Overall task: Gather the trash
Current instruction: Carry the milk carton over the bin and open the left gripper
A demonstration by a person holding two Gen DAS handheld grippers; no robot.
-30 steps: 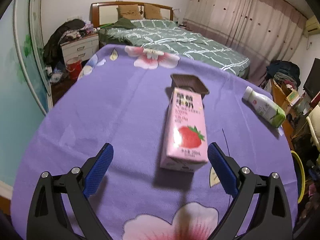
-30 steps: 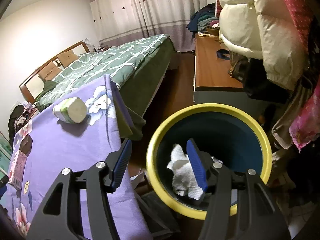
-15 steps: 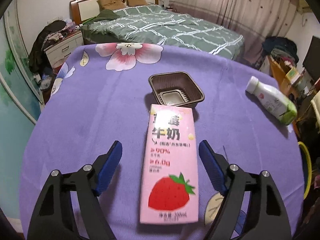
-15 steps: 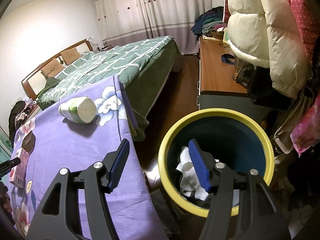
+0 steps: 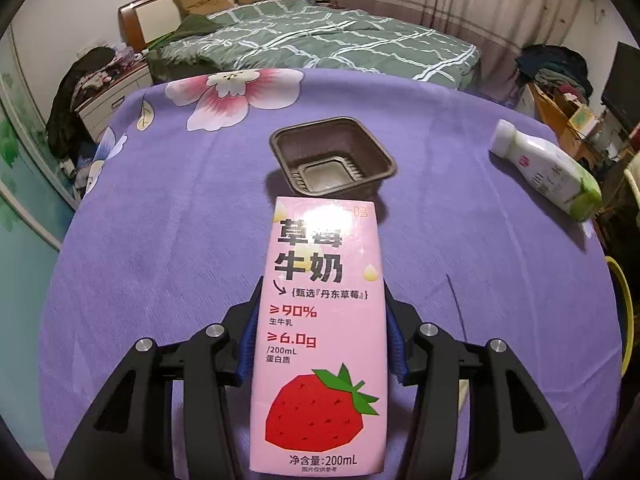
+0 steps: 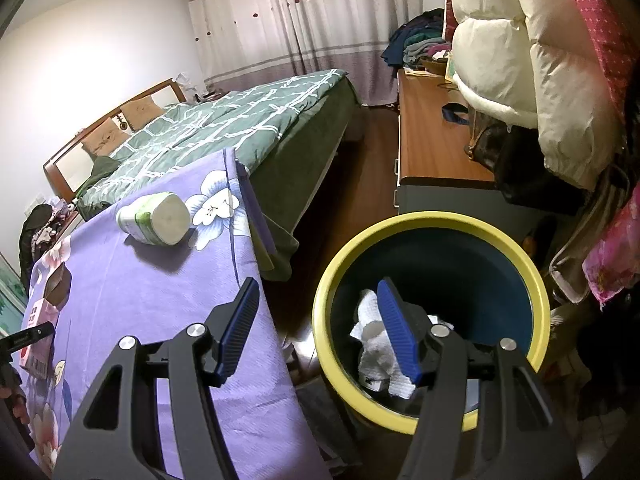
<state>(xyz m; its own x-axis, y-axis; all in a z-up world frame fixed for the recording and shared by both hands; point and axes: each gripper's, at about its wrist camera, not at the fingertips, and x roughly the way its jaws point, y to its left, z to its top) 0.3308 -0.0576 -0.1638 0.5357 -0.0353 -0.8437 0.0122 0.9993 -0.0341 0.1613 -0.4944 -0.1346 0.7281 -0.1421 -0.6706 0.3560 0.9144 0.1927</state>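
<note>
Left view: the left gripper (image 5: 320, 344) is closing on the carton (image 5: 320, 336), mid-tabletop beside the tray (image 5: 332, 156); a weak squeeze could drop it.

Right view: the right gripper (image 6: 316, 328) hangs half-open, empty, above the bin (image 6: 432, 320); the bottle (image 6: 154, 219) near the tabletop's edge might roll off.

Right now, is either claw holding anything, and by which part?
The left gripper, jaws closing, clasps the pink milk carton by its side walls. The right gripper holds nothing.

My fingers (image 5: 394, 344) have blue pads. Between them, a pink carton (image 5: 320, 332) with a red strawberry. Purple flowered cloth (image 5: 168, 240) covers the worktop. Brown tray (image 5: 332, 156); yellow-rimmed blue bin (image 6: 432, 312).
</note>
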